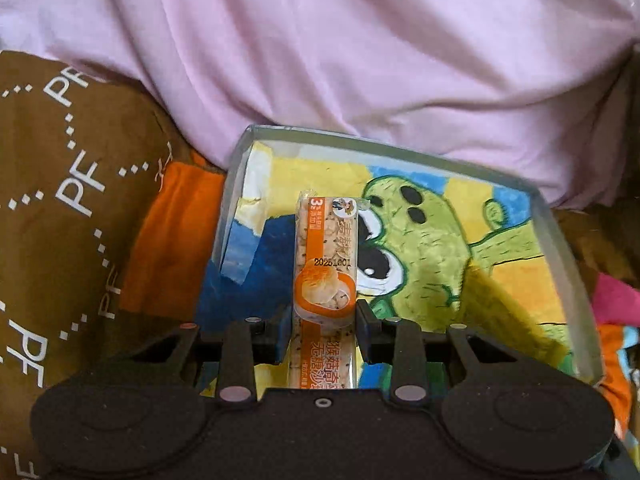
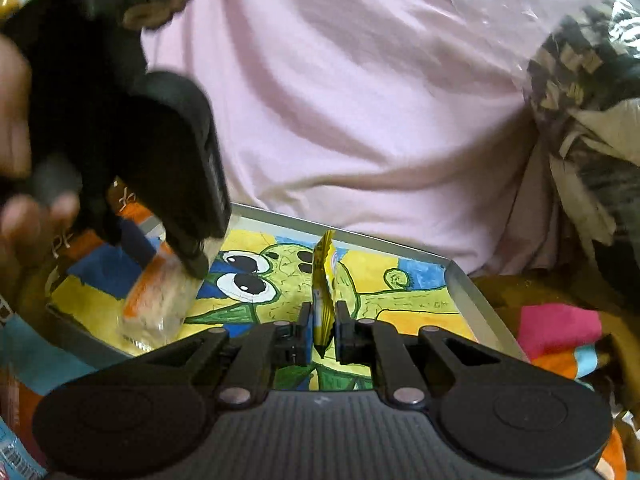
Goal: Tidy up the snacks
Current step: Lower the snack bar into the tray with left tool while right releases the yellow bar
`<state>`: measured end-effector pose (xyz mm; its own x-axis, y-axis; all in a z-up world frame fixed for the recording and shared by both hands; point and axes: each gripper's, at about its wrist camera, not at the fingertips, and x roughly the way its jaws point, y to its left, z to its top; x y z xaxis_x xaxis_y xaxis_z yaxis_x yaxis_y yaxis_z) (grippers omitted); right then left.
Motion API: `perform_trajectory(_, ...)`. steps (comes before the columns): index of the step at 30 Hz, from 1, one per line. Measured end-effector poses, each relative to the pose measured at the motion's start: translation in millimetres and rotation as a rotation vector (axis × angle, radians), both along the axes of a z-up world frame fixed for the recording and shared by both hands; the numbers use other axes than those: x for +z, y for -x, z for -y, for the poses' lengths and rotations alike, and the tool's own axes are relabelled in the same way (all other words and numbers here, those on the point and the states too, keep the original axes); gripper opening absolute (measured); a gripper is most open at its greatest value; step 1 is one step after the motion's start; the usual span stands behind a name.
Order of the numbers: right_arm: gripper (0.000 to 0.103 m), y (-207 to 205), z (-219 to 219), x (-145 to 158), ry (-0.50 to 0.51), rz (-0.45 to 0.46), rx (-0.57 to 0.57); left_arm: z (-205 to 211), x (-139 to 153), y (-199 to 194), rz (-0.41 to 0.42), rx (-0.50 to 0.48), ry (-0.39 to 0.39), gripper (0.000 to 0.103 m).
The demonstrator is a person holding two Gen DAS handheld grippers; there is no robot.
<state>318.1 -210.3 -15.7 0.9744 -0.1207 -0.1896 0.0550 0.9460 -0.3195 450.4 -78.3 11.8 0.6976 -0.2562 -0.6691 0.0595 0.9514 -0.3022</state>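
Note:
My left gripper (image 1: 324,320) is shut on an orange-and-clear cracker pack (image 1: 325,256) and holds it over a shallow tray (image 1: 560,240) whose floor shows a green cartoon frog. The right wrist view shows that gripper (image 2: 196,264) from the side, with the pack (image 2: 160,300) blurred at the tray's left end. My right gripper (image 2: 324,324) is shut on a thin yellow snack packet (image 2: 326,276), held edge-on above the tray (image 2: 472,296).
A person in a pink shirt (image 1: 340,40) sits right behind the tray. A brown printed cloth (image 1: 60,200) with an orange patch lies to the left. Pink and orange fabric (image 2: 560,328) lies right of the tray. A blue wrapper (image 2: 16,456) sits at the lower left.

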Motion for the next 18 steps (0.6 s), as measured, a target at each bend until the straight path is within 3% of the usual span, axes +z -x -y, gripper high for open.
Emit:
perform_trajectory(8, 0.013, -9.8, 26.1, 8.0, -0.154, -0.025, -0.055, 10.3, -4.3, -1.8, -0.017, 0.041, -0.057, 0.038)
perform_trajectory(11, 0.021, -11.1, 35.7, 11.6, -0.183, -0.033, -0.083, 11.3, -1.4, 2.0, -0.006, 0.055, -0.066, 0.051)
perform_trajectory(14, 0.039, -7.3, 37.3, 12.5, -0.189, -0.031, -0.099, 11.5, 0.7, 7.2, 0.003, 0.059, -0.068, 0.059)
perform_trajectory(16, 0.061, -7.1, 40.5, 15.0, -0.195, -0.026, -0.099, 12.6, 2.2, 10.9, 0.002, 0.058, -0.075, 0.066)
perform_trajectory(18, 0.069, -6.8, 43.3, 16.7, -0.204, -0.024, -0.106, 12.9, 4.7, 15.3, 0.009, 0.063, -0.080, 0.073)
